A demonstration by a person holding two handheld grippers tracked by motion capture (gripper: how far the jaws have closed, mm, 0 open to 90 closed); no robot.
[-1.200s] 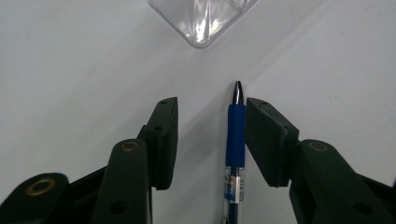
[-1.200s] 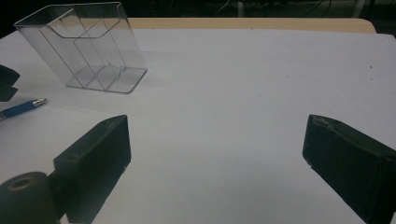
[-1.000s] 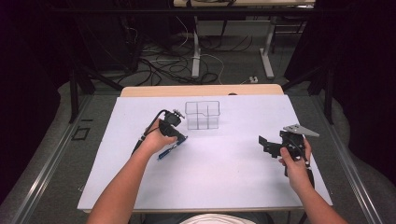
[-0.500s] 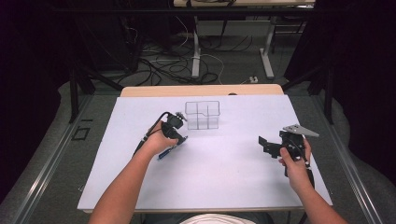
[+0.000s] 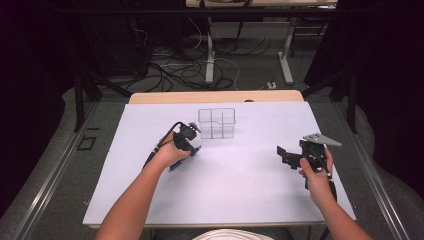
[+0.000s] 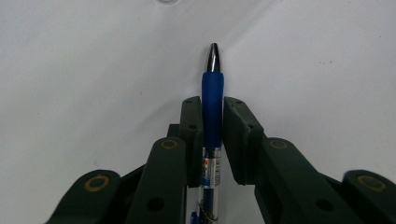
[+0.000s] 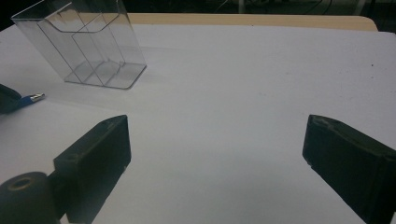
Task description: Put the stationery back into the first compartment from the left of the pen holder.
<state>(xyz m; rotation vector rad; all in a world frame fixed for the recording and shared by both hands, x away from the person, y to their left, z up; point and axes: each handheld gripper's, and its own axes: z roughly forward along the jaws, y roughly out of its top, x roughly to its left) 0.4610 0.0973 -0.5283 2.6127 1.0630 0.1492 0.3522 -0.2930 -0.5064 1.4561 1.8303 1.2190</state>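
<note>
Tabletop [image 5: 225, 195] carries everything; divided organizer [image 5: 216, 123] stands at centre, toward the far edge; left hand-held gripper [image 5: 187, 145] sits just in front and to the left of organizer, apart from it; pen [image 6: 213, 116] lies between its 2 jaws, tip sticking out past them, other end running back toward the hand; right hand-held gripper [image 5: 285, 155] sits well to the right, nearer the right edge, jaws pointing left toward centre, nothing between them; organizer lies ahead-left of right hand-held gripper in its own view; 2 forearms enter from the near edge; cables and table legs on floor behind tabletop
</note>
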